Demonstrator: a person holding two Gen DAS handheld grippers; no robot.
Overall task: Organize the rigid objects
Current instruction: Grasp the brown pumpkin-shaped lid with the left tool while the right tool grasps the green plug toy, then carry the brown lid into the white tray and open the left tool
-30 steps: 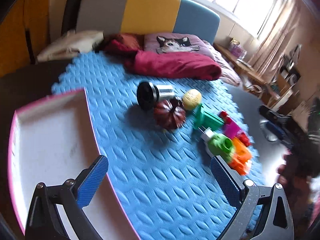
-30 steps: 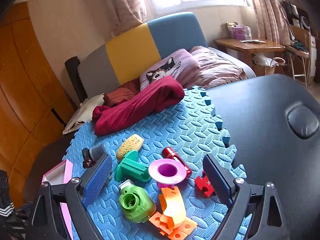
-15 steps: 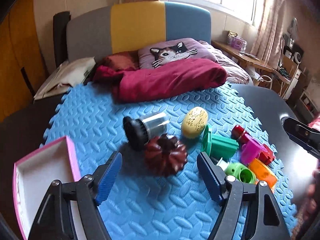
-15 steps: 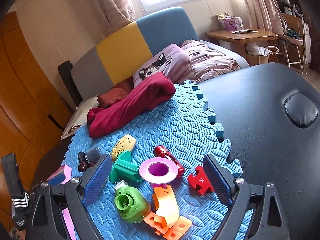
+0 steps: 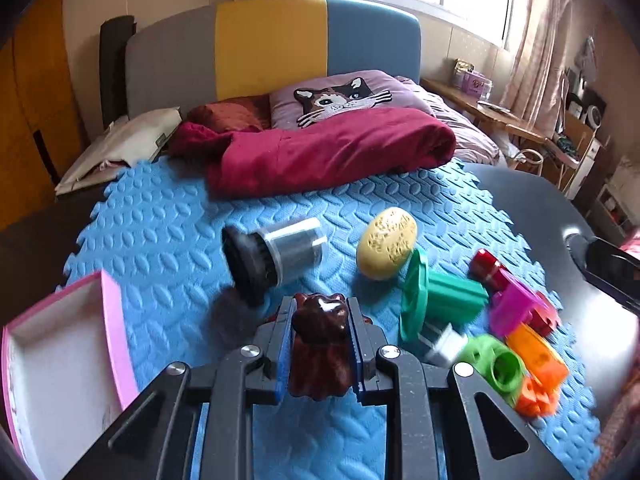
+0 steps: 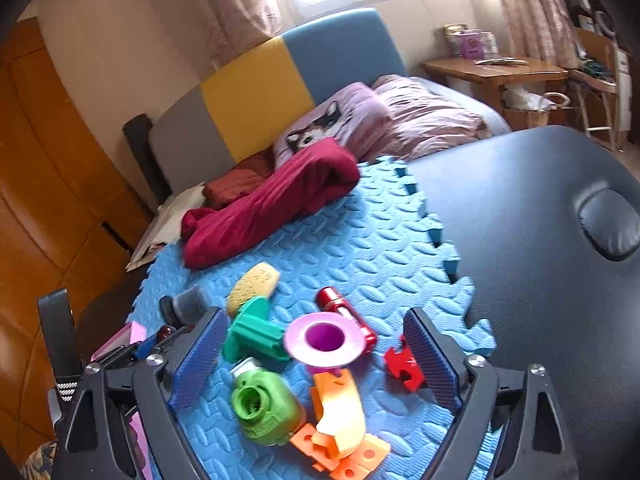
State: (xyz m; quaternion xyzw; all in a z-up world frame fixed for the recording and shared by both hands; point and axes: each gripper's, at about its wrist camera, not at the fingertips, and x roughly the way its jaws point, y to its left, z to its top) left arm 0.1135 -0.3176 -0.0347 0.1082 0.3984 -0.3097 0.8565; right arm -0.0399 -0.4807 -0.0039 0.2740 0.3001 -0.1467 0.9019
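My left gripper [image 5: 320, 344] has just squeezed shut on the brown pumpkin toy [image 5: 319, 350]. My right gripper [image 6: 316, 364] hangs with its jaws spread wide over the toys on the blue mat [image 6: 360, 240], pinching nothing.

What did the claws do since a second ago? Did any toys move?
The left claw swung in from beside the pink box, dropped over the dark brown pumpkin toy and has just been closing; its pads now pinch it. The right claw has only just narrowed a little, open over the toy pile with nothing gripped. The yellow toy, green spool and other toys stayed put.
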